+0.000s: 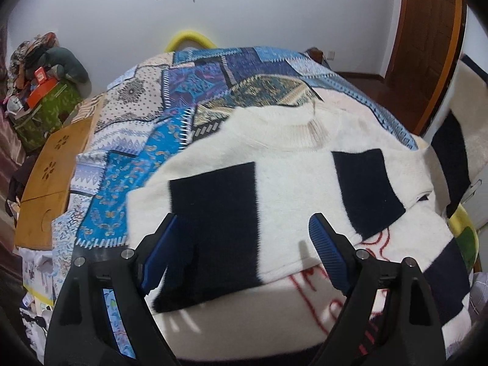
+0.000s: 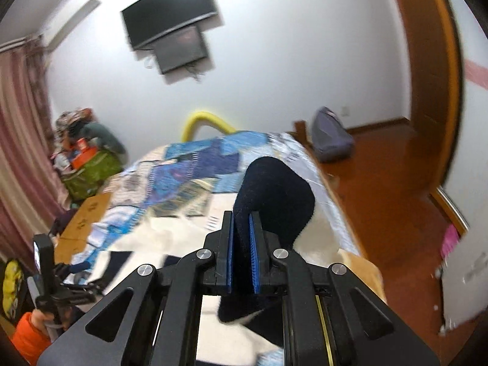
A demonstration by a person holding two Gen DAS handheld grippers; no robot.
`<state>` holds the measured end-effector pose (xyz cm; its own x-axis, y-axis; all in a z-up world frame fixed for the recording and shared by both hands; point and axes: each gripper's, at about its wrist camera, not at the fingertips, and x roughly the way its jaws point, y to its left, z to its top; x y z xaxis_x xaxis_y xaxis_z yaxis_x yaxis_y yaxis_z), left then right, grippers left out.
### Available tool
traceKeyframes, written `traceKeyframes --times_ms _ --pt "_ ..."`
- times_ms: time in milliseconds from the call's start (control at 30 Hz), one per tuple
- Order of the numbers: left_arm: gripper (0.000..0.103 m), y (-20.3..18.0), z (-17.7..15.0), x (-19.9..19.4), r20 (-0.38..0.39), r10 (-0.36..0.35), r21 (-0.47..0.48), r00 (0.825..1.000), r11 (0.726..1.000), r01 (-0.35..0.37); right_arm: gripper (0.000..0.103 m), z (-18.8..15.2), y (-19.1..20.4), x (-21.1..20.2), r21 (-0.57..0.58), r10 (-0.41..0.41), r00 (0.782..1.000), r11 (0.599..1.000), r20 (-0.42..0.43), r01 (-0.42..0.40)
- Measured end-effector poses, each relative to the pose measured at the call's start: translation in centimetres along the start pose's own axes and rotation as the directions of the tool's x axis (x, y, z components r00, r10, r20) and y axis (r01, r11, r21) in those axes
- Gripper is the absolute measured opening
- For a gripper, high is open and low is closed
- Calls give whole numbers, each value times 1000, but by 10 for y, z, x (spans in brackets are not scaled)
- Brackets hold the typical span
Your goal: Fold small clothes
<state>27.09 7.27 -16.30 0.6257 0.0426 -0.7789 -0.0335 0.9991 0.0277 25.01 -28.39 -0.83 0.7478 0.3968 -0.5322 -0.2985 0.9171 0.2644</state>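
A cream sweater (image 1: 292, 164) with dark navy blocks lies spread on the patchwork bedspread (image 1: 170, 103), collar at the far side. My left gripper (image 1: 242, 231) is open and empty, hovering just above the sweater's near part, over a navy block. My right gripper (image 2: 242, 238) is shut on a navy and cream part of the sweater (image 2: 274, 189), lifted above the bed at the right side. In the left wrist view that lifted part hangs at the right edge (image 1: 454, 152). The left gripper also shows in the right wrist view (image 2: 48, 277) at the lower left.
A wooden lap table (image 1: 52, 177) lies on the bed's left side. A green box with clutter (image 1: 45, 100) stands by the wall at left. A yellow bed rail (image 1: 189, 38) is at the far end. A wooden door (image 1: 427, 45) and floor (image 2: 390, 189) are to the right.
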Motion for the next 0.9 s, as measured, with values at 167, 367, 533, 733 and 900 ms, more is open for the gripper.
traceKeyframes --times_ms 167,367,533,733,900 --pt "86 21 -9 -17 24 -9 -26 1000 1000 10 8 4 57 37 -69 86 996 994 -34 -88" --pt "86 43 -28 -27 28 -8 -50 1000 999 10 8 -15 114 85 -133 159 978 975 -137 -177" --pt "86 54 -42 -26 0 -10 -62 1000 998 10 8 -42 150 118 -166 193 953 958 -236 -235" --pt "86 53 -48 -22 -26 -22 -61 999 998 20 8 -63 168 125 -205 199 927 940 -318 -272" --pt "86 36 -39 -25 -16 -50 -37 999 998 49 19 -55 157 112 -211 182 933 944 -309 -254"
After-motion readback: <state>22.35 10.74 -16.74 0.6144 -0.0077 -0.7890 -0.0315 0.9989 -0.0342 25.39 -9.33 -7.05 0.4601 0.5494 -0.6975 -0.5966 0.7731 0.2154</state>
